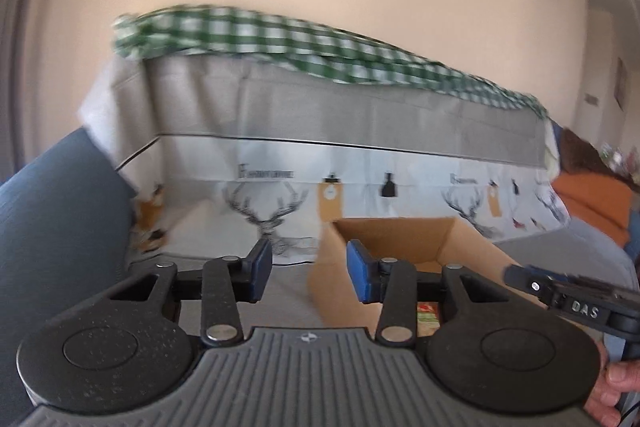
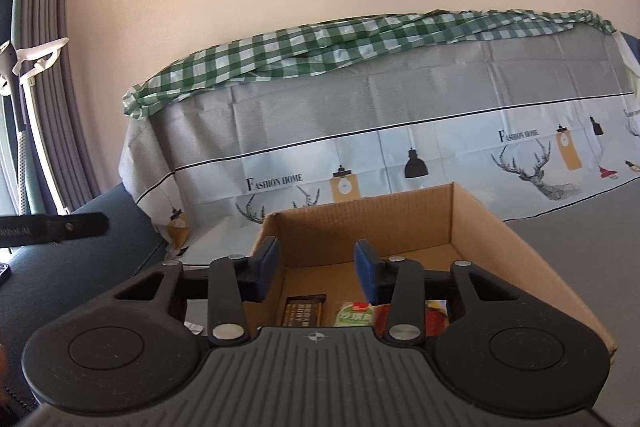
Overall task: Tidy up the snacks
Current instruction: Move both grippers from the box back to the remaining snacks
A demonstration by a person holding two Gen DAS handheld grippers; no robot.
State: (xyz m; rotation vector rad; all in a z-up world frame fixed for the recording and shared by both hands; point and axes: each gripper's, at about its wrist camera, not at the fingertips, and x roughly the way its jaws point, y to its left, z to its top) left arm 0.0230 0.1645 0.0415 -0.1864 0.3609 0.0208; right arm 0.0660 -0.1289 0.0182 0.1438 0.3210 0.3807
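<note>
An open cardboard box [image 2: 472, 227] stands on the grey cloth in front of me. Inside it, at the near end, lie a dark brown bar [image 2: 306, 311], a green and white packet [image 2: 356, 315] and a red packet [image 2: 436, 311]. My right gripper [image 2: 317, 269] hovers over the box's near left part, open, nothing between its blue pads. My left gripper [image 1: 310, 271] is left of the box [image 1: 400, 239], level with its left wall, also open and empty. The right gripper [image 1: 560, 291] shows at the right of the left wrist view, the left gripper [image 2: 60, 227] at the left of the right wrist view.
Behind the box rises a sofa back under a deer-print cloth [image 2: 400, 147] with a green check cloth [image 2: 320, 43] on top. A dark blue cushion [image 1: 52, 211] lies left, an orange cushion [image 1: 588, 195] right. Grey curtains [image 2: 48, 27] hang far left. A hand [image 1: 616, 387] holds the right gripper.
</note>
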